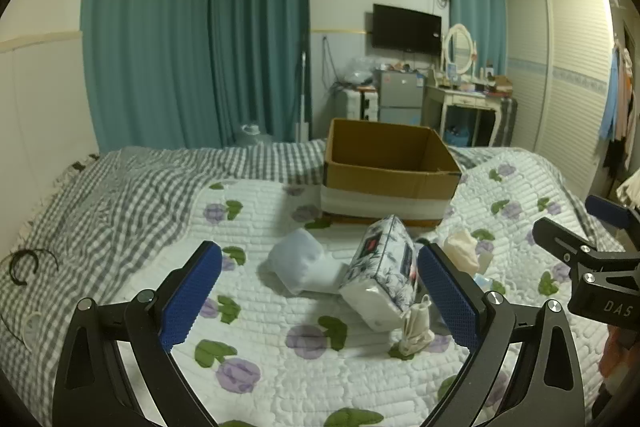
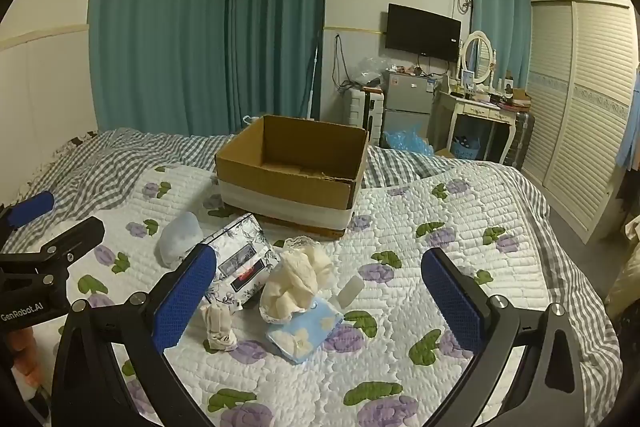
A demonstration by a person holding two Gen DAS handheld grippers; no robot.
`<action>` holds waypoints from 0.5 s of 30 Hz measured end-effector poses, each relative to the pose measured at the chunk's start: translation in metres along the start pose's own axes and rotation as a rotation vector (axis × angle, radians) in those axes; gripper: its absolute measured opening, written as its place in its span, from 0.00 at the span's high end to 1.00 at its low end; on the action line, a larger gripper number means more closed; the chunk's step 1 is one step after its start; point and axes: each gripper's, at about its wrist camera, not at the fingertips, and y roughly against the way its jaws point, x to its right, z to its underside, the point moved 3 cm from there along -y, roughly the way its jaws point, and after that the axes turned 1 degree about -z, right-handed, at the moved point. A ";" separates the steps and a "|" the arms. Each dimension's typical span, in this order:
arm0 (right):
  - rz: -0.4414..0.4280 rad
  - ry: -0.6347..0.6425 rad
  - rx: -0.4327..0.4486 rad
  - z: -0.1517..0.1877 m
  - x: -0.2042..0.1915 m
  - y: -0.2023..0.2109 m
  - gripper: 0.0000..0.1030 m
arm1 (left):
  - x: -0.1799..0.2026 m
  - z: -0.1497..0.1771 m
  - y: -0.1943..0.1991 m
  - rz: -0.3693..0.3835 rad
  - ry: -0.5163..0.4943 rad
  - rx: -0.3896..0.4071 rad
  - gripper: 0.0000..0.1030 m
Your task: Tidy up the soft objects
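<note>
Nothing packed yet: cardboard box (image 2: pixel 292 163) upper centre of frame looks empty. Tissue pack (image 2: pixel 240 259), cream cloth (image 2: pixel 296 279), blue pouch (image 2: pixel 304 331) all loose on bed (image 2: pixel 460 227), centre frame. Left tongs (image 1: pixel 320 291) and right tongs (image 2: pixel 320 295) both wide open, holding nothing.

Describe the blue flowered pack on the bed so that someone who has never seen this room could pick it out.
Start at the open cardboard box on the quilted bed. Nearer the camera lies a cluster of soft items. The blue flowered pack is the nearest one, under the bunched cream cloth. Unlike the tissue pack with its dark floral print, it is pale blue with cream flowers.
</note>
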 end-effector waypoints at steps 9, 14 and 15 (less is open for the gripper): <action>0.001 0.001 -0.002 -0.001 0.000 0.000 0.00 | -0.001 -0.001 0.000 0.000 -0.002 0.003 0.03; 0.003 0.000 -0.001 -0.001 0.000 0.000 0.00 | 0.000 -0.001 0.000 -0.001 -0.004 0.002 0.03; 0.004 0.000 -0.002 -0.002 0.000 0.000 0.00 | 0.000 0.000 0.000 -0.003 -0.006 0.002 0.03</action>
